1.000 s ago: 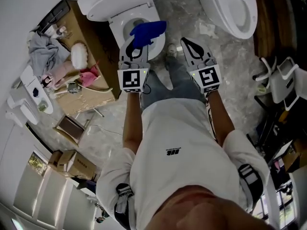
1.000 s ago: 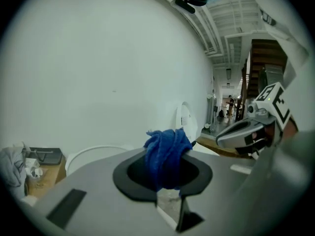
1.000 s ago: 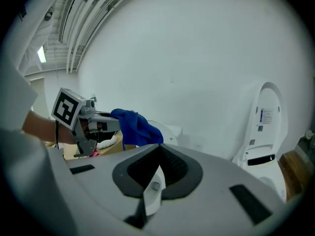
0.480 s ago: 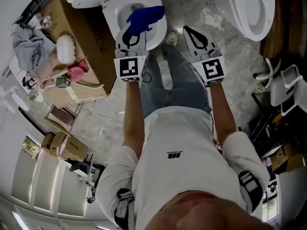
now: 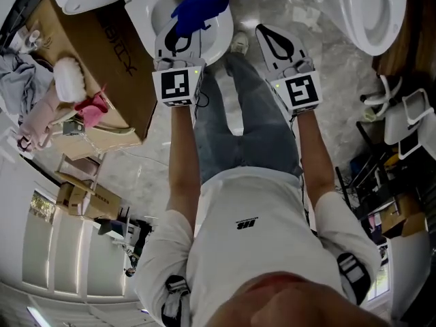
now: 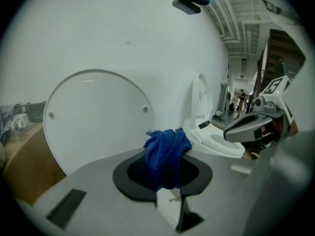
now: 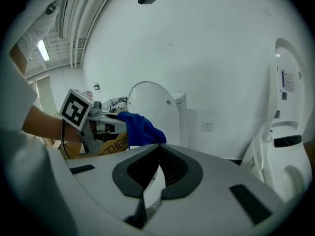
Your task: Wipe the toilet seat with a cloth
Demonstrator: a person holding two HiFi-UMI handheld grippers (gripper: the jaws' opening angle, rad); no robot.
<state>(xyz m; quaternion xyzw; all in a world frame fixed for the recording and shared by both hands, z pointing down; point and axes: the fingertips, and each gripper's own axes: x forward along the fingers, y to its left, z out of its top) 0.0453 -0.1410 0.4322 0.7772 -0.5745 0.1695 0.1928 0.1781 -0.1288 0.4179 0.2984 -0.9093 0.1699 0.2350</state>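
A blue cloth (image 5: 197, 9) bunches out from the jaws of my left gripper (image 5: 182, 31), which is shut on it and held over the open bowl and white seat (image 5: 147, 18) of the nearer toilet. In the left gripper view the cloth (image 6: 167, 154) hangs between the jaws in front of the raised round lid (image 6: 98, 117). My right gripper (image 5: 264, 31) hovers to the right of the bowl above the person's shoe, shut with nothing in it. The right gripper view shows its jaws (image 7: 158, 146) pressed together, with the left gripper and the cloth (image 7: 140, 129) off to the left.
A cardboard box (image 5: 119, 53) with clothes and a white brush stands left of the toilet. A second toilet (image 5: 368, 12) sits at the upper right, and white stools and clutter (image 5: 402, 114) line the right side. The person's legs stand on the marble floor (image 5: 327, 67) between them.
Both grippers have moved forward toward the toilet, the left one carrying the cloth further over the bowl. The grip on the cloth has not changed.
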